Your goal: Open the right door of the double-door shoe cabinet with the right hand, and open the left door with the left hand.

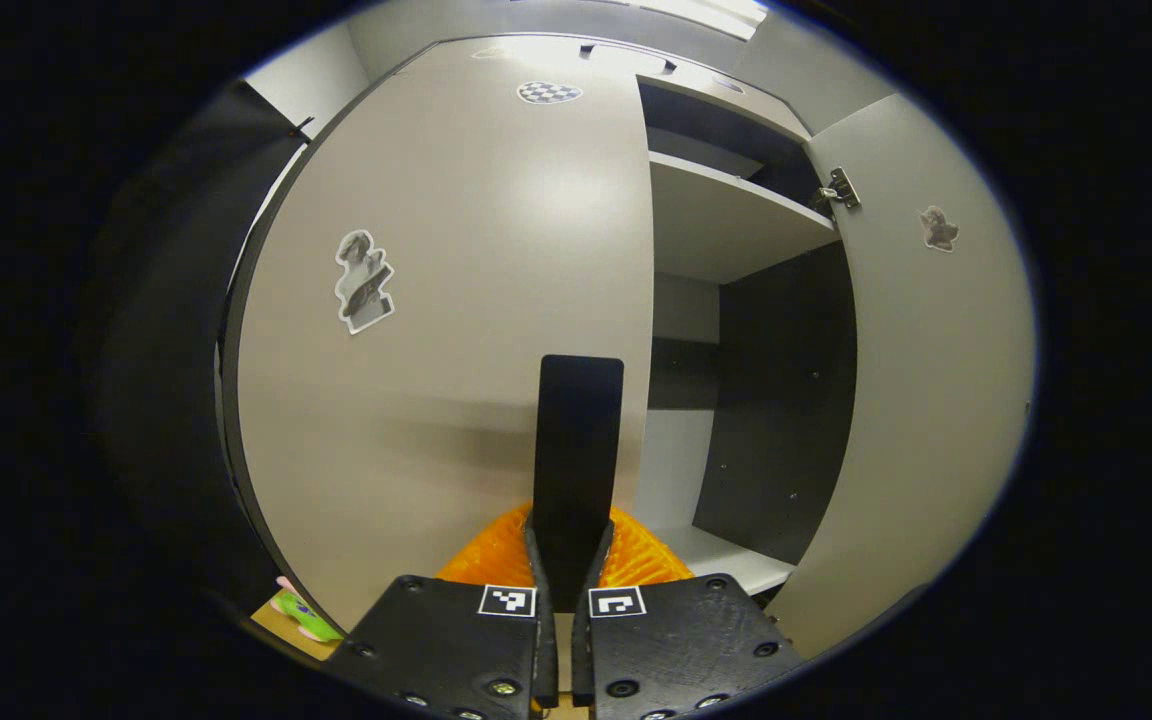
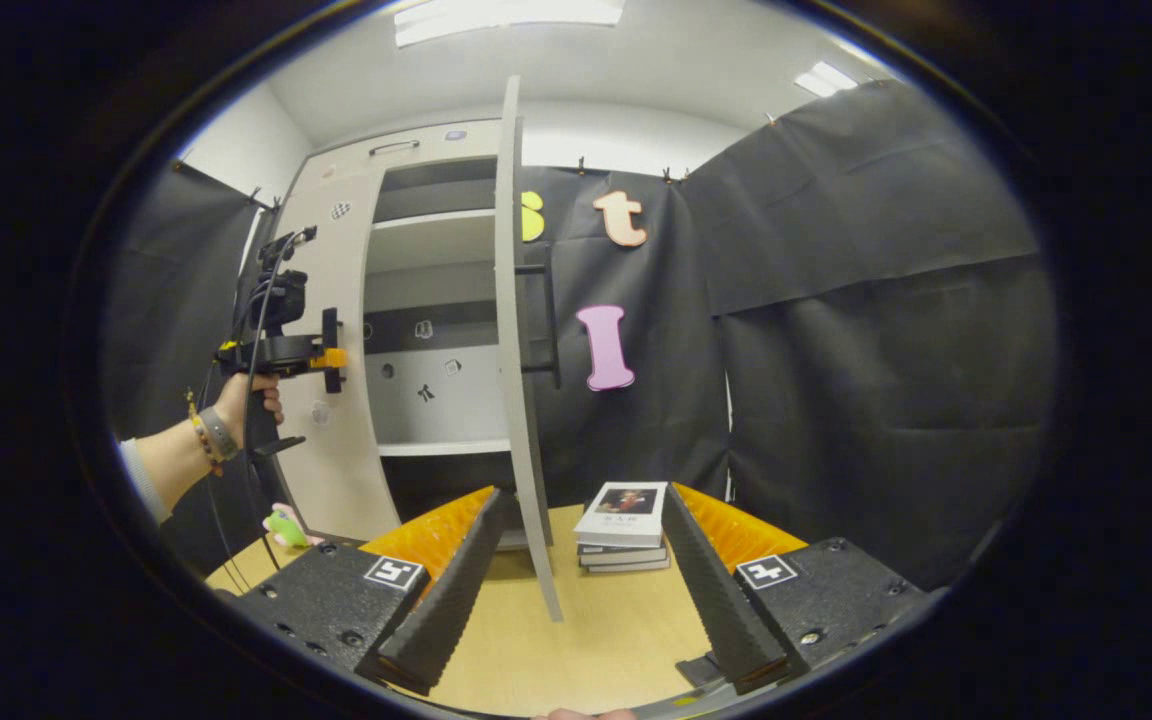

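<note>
The shoe cabinet's left door (image 1: pixel 456 300), a grey panel with a sticker, fills the left gripper view and looks closed. Its black upright handle (image 1: pixel 581 440) stands between my left gripper's (image 1: pixel 570 535) fingers, which are shut on it. To the right the cabinet interior (image 1: pixel 726 230) with its shelves is exposed, and the right door (image 1: pixel 936 400) is swung open. In the right gripper view the right door (image 2: pixel 519 380) stands edge-on between the fingers of my open right gripper (image 2: pixel 584 495), nearer the left finger, with its handle (image 2: pixel 548 320) higher up. A hand holds the left gripper (image 2: pixel 286 350) at the left door (image 2: pixel 341 440).
A stack of books (image 2: pixel 626 525) lies on the wooden table (image 2: pixel 586 640) just right of the open door's edge. A small green toy (image 2: pixel 286 525) sits at the table's left corner by the cabinet base. Black cloth walls close in on the right and behind.
</note>
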